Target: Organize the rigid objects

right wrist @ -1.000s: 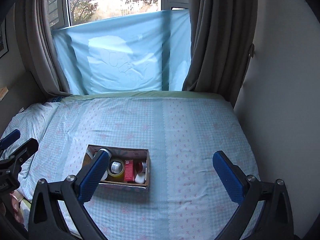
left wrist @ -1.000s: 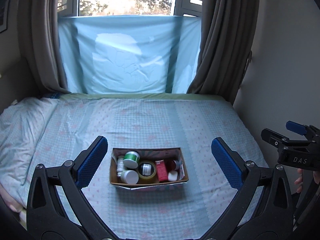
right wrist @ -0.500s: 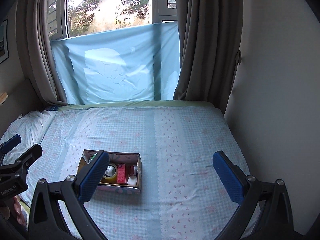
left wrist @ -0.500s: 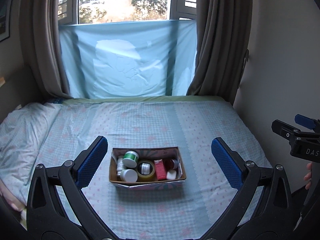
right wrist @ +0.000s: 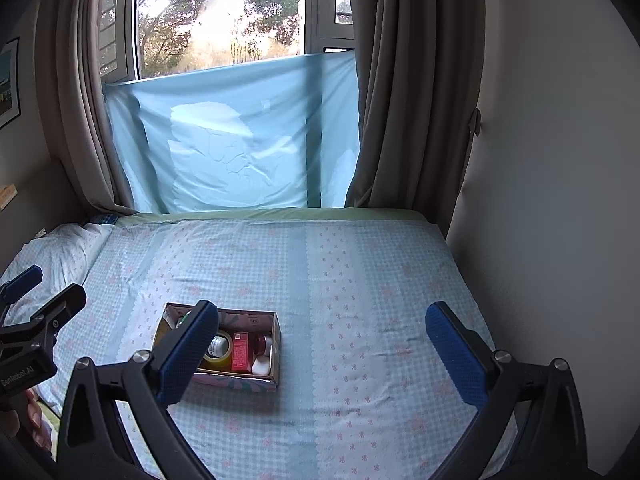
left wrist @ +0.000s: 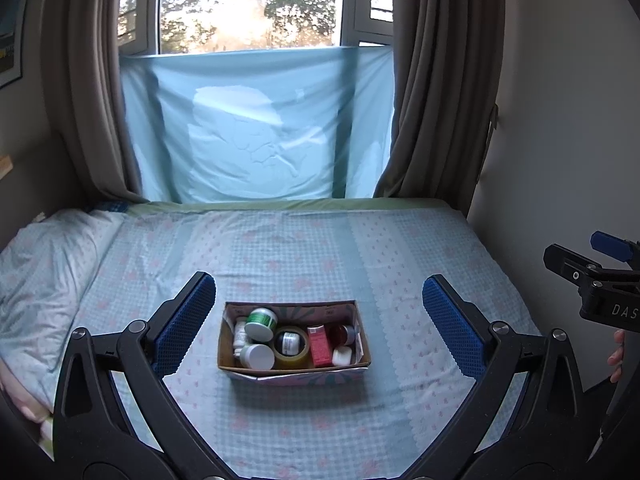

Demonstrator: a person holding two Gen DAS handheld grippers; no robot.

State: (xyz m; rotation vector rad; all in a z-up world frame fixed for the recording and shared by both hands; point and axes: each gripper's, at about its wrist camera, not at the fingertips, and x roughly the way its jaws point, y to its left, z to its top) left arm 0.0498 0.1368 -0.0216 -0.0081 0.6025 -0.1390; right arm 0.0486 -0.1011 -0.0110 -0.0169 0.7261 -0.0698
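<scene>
A small cardboard box [left wrist: 294,376] sits on the bed and also shows in the right wrist view [right wrist: 276,334]. It holds a green-lidded jar [left wrist: 261,319], a white-lidded jar [left wrist: 259,356], a tape roll [left wrist: 295,357] around a small jar, a red carton [left wrist: 319,345] and a small white pot [left wrist: 343,356]. My left gripper [left wrist: 319,326] is open and empty, held back above the box. My right gripper [right wrist: 322,344] is open and empty, to the right of the box; its left finger hides the box's left part.
The bed [left wrist: 320,248] has a blue checked sheet. A pillow [left wrist: 44,264] lies at the left. A wall [right wrist: 560,160] runs along the bed's right side. Curtains [left wrist: 436,80] and a blue cloth [left wrist: 260,132] hang behind.
Both grippers have pulled back and tilted up, so more window shows and the box sits lower and smaller. Both stay open and empty.
</scene>
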